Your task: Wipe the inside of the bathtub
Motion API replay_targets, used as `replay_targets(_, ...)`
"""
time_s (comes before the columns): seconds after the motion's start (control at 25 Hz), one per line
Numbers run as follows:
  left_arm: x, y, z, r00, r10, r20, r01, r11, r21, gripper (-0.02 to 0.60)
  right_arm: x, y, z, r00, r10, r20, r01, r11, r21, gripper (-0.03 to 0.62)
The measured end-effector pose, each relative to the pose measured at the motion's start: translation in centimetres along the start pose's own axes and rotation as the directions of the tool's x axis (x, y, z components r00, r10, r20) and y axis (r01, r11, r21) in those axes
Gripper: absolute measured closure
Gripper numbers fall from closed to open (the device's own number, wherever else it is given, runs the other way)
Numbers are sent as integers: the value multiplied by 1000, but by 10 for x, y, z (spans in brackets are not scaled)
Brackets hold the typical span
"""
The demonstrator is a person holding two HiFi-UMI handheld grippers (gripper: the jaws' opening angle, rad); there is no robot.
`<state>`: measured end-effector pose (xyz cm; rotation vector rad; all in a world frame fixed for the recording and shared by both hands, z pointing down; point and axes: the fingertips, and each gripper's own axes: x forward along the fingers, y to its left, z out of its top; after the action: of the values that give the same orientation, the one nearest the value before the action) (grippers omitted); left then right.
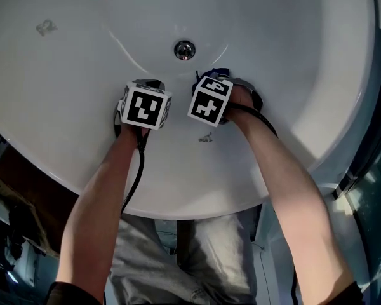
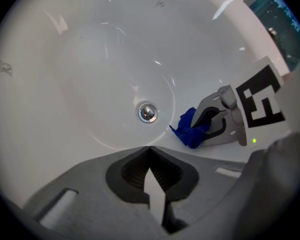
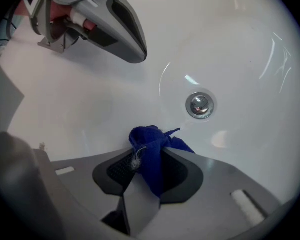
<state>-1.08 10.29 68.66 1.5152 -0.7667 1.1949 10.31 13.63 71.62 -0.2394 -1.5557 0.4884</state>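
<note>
A white bathtub fills the head view, with a chrome drain in its floor. My right gripper is shut on a crumpled blue cloth, which bulges out past the jaw tips just short of the drain. In the left gripper view that cloth shows held against the tub's sloping wall. My left gripper is shut with nothing in it, its tips meeting just below the drain. Both grippers hang side by side near the drain.
A small dark smudge marks the tub wall at the far left, and another speck lies near the front rim. The tub rim curves across in front of the person's legs. A dark-framed fixture stands at the right.
</note>
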Motion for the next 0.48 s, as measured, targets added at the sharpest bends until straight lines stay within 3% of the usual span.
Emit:
replay_targets(0.32, -9, -30, 1, 999, -47, -4, 47, 999, 0, 578, -29, 28, -3, 984, 147, 97, -159, 978, 133, 467)
replay_targets(0.48, -18, -37, -4, 998, -52, -29, 54, 998, 43, 578, -40, 47, -8, 974, 199, 105, -213, 968, 132, 467)
